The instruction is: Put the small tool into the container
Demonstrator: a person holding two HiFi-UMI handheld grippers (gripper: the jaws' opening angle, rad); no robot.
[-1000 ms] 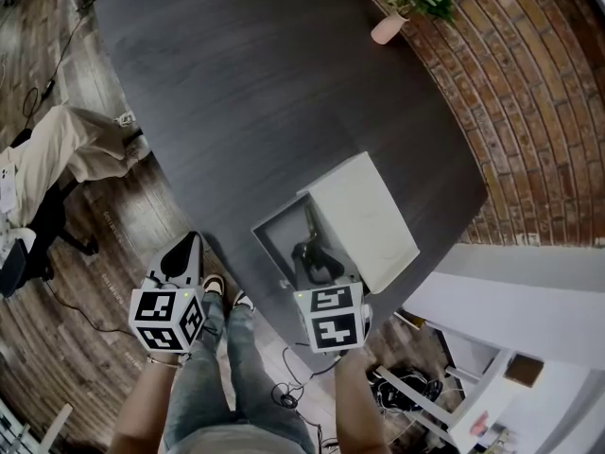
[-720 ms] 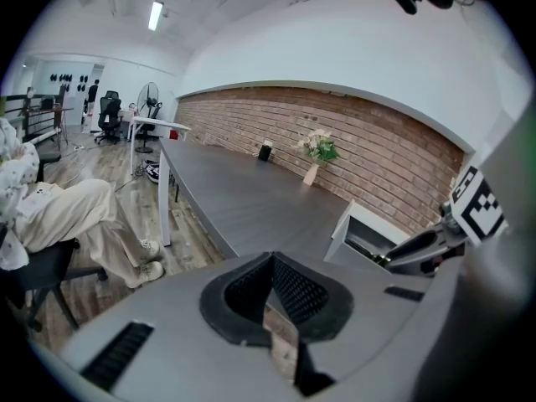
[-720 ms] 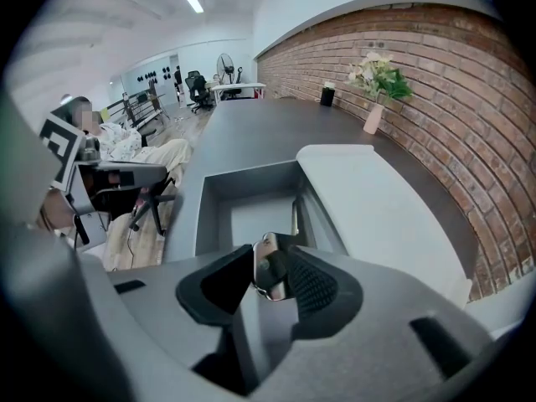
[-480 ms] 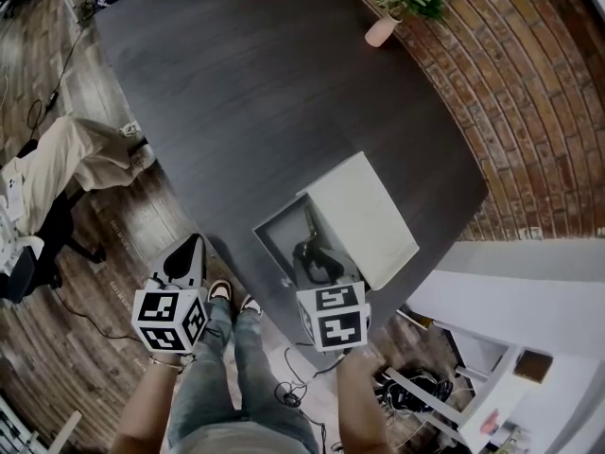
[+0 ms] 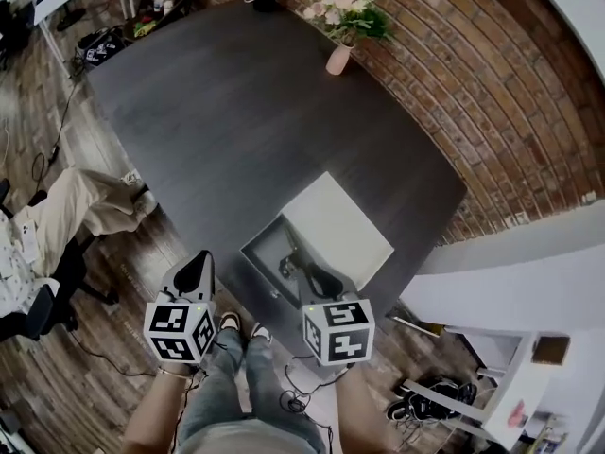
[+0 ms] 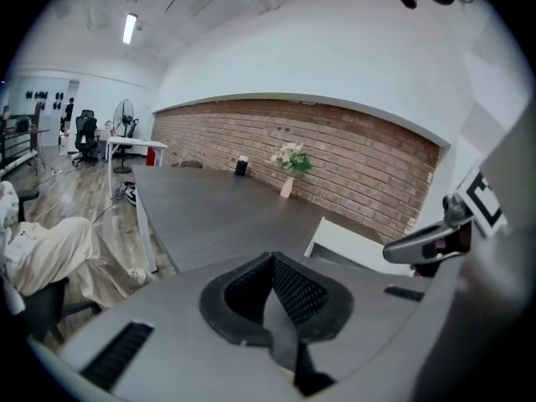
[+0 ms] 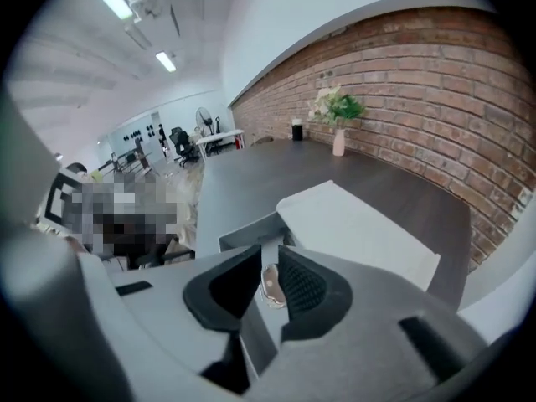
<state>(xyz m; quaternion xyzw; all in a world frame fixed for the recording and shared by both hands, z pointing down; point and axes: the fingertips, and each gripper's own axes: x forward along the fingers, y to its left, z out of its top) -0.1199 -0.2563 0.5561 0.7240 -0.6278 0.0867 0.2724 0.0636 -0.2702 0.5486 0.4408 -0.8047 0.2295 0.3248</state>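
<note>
Lifting clear of the container (image 5: 260,252), your right gripper (image 7: 270,268) has just been closing to a narrow gap, holding nothing; the tool (image 5: 286,266) lies inside, so delivery looks done. Left gripper (image 6: 272,265) is closed, empty.

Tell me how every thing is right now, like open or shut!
Box: open, lid off.
Lid: off, lying beside the box.
Left gripper: shut, empty.
Right gripper: jaws slightly apart, just been closing; a small shiny thing shows between them, held or not unclear.
Vase: upright, holding flowers.
</note>
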